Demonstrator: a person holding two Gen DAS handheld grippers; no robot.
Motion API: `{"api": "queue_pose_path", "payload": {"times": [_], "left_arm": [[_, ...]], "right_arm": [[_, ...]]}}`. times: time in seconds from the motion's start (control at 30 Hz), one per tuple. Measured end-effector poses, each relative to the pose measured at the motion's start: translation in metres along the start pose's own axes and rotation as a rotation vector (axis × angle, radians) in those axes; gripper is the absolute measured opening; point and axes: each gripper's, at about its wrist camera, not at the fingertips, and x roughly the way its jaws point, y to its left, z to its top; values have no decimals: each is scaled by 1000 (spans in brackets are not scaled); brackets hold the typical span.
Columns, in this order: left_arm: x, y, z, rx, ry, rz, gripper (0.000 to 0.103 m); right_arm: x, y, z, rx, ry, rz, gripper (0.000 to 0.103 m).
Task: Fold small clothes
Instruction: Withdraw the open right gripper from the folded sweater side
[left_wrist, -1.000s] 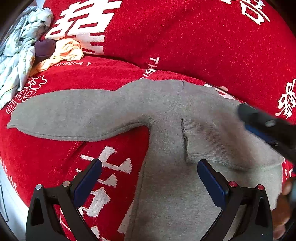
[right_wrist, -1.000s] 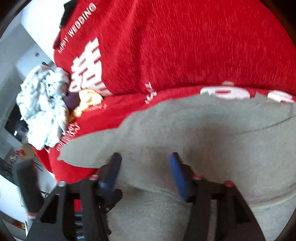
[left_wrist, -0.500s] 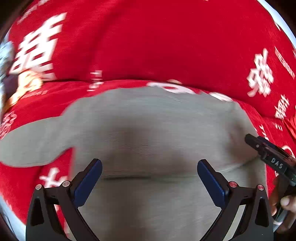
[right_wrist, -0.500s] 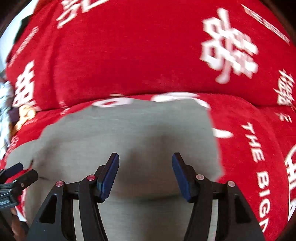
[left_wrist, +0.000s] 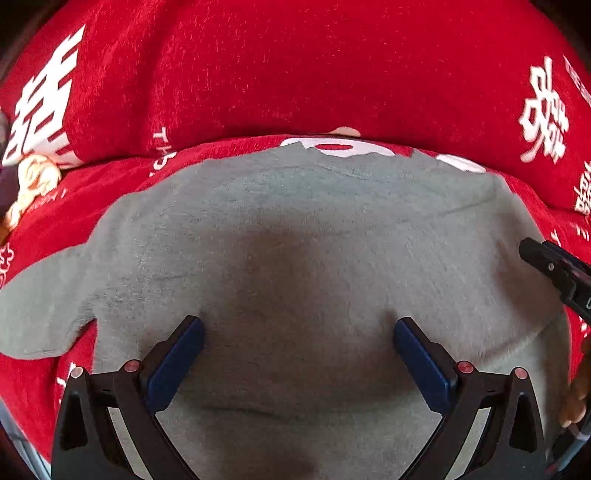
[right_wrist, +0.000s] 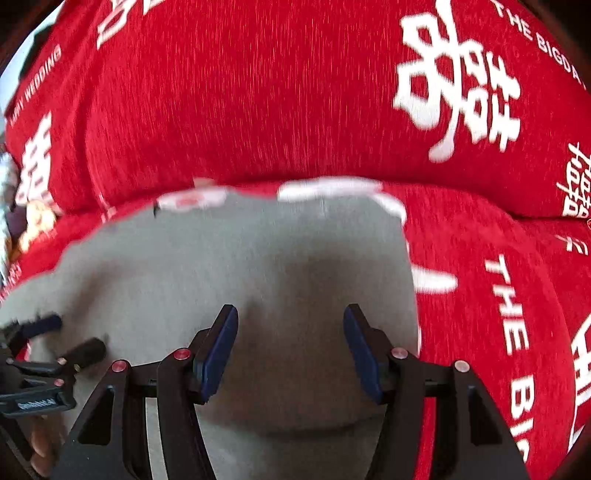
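A small grey sweater (left_wrist: 303, 236) lies flat on a red sofa cover, one sleeve (left_wrist: 40, 310) spread out to the left. My left gripper (left_wrist: 297, 332) hovers open over the sweater's middle with nothing between its blue pads. In the right wrist view the same grey sweater (right_wrist: 229, 266) fills the centre. My right gripper (right_wrist: 290, 332) hangs over its right half, jaws apart and empty. The right gripper shows at the edge of the left wrist view as a black tool (left_wrist: 554, 266), and the left gripper (right_wrist: 40, 350) appears at the lower left of the right wrist view.
The red cover (left_wrist: 295, 74) with white characters rises into a backrest behind the sweater. A heap of other small clothes (left_wrist: 33, 184) lies at the far left. Red seat (right_wrist: 498, 295) stretches to the right of the sweater. A hand (left_wrist: 576, 391) holds the right tool.
Both views have swung right, from the spread sleeve and clothes heap to the sweater's body. The clothes heap has slid to the left edge. Both grippers' jaws have stayed apart.
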Motion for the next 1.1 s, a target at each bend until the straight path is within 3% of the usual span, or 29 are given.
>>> {"api": "queue_pose_path", "payload": {"times": [0.07, 0.17, 0.23, 0.33, 0.47, 0.53, 0.6, 0.73, 0.83, 0.97, 1.1], "left_arm": [[3, -5, 2, 1, 8, -2, 103], [8, -13, -3, 45, 1, 32, 103], [5, -11, -7, 45, -5, 29, 103], [-8, -7, -11, 3, -8, 8, 103], [-10, -20, -26, 44, 2, 12, 103], [-16, -25, -39, 75, -42, 39, 103], [-25, -22, -49, 77, -27, 21, 103], [-40, -18, -87, 156, -62, 41, 103], [-56, -6, -114, 186, -97, 27, 103], [-73, 26, -141, 168, -96, -36, 103], [-87, 38, -151, 158, -88, 14, 103]], "right_arm": [[10, 0, 7, 11, 21, -16, 63], [37, 3, 9, -7, 122, -64, 67], [32, 13, 6, -63, 112, -105, 67], [9, 17, -6, -63, 80, -82, 68], [-7, 27, -35, -73, 91, -52, 67], [-13, 34, -51, -104, 79, -87, 67], [-29, 37, -65, -122, 54, -109, 68], [-53, 36, -101, -116, 97, -36, 72], [-79, 41, -140, -224, 22, -80, 74], [-109, 21, -180, -206, 5, -56, 77], [-130, 19, -195, -255, 8, -95, 77]]}}
